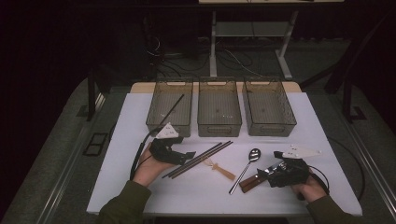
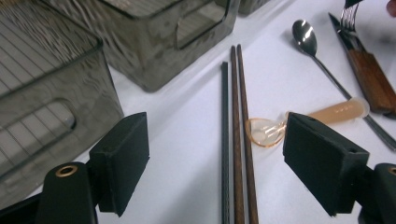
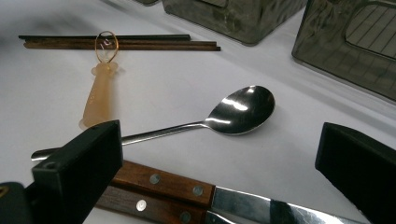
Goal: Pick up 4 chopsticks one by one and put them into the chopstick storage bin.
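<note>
The left gripper (image 1: pixel 189 155) stands low over the three long thin chopsticks (image 2: pixel 236 140), two brown wooden and one black, which lie side by side on the white table cover (image 1: pixel 280 116). Its jaws are wide apart and hold nothing; the sticks lie between them, probably so that they can close on one. One more black stick (image 1: pixel 173 108) leans already in the left smoky plastic bin (image 1: pixel 169 122), so I think the cutlery is being sorted. The right gripper (image 1: pixel 264 171) rests open over the wooden-handled knife (image 3: pixel 187 189), beside the shiny steel spoon (image 3: pixel 243 108) and the small amber plastic spoon (image 3: pixel 100 93). The room around is dark, with cables on the floor.
</note>
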The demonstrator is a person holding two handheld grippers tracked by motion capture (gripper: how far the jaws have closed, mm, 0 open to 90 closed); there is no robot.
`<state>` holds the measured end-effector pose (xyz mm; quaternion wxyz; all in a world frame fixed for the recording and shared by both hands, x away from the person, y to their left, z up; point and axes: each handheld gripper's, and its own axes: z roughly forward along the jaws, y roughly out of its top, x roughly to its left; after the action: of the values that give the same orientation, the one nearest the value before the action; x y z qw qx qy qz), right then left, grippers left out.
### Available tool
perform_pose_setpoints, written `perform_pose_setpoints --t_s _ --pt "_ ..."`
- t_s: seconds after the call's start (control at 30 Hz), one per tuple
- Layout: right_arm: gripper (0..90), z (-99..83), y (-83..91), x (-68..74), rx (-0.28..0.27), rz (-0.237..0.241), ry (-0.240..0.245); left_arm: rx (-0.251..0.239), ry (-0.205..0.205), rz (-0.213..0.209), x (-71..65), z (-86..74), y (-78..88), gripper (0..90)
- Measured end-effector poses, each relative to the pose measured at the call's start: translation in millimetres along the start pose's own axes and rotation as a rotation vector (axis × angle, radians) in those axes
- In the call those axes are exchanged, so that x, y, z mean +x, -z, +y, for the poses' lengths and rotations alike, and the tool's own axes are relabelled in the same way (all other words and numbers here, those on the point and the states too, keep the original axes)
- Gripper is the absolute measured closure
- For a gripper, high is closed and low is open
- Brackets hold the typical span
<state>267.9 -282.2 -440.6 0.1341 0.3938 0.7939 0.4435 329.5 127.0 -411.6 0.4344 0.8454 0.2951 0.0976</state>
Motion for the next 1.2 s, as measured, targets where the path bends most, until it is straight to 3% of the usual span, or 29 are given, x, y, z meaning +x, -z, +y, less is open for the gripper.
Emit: perform_pose_setpoints --t_s 0.17,0.3,0.53,0.67,0.87,1.2 --pt "0.8 -2.1 3.4 -0.9 0.002 -0.003 0.011 0.011 -0.001 -0.001 0.4 -5.6 -3.5 25.6" --pt "0.8 -1.9 5.1 -0.8 0.000 0.004 0.018 0.027 0.002 -0.005 0.6 -9.1 -8.7 34.0" --pt "0.8 -1.8 3.0 0.8 0.008 0.011 0.026 0.058 -0.006 -0.020 -3.3 -10.7 -20.3 57.5" --pt "0.8 -1.5 3.1 0.0 0.006 0.008 0.023 0.086 -0.020 -0.032 -4.4 -11.5 -26.6 66.0" --pt "0.8 -1.3 2.8 -0.1 0.005 0.010 0.024 0.101 -0.009 -0.036 -2.4 -13.1 -31.1 74.8" --pt "0.8 -1.2 2.5 0.4 0.008 0.012 0.024 0.112 0.000 -0.053 -1.0 -14.4 -36.1 80.3"
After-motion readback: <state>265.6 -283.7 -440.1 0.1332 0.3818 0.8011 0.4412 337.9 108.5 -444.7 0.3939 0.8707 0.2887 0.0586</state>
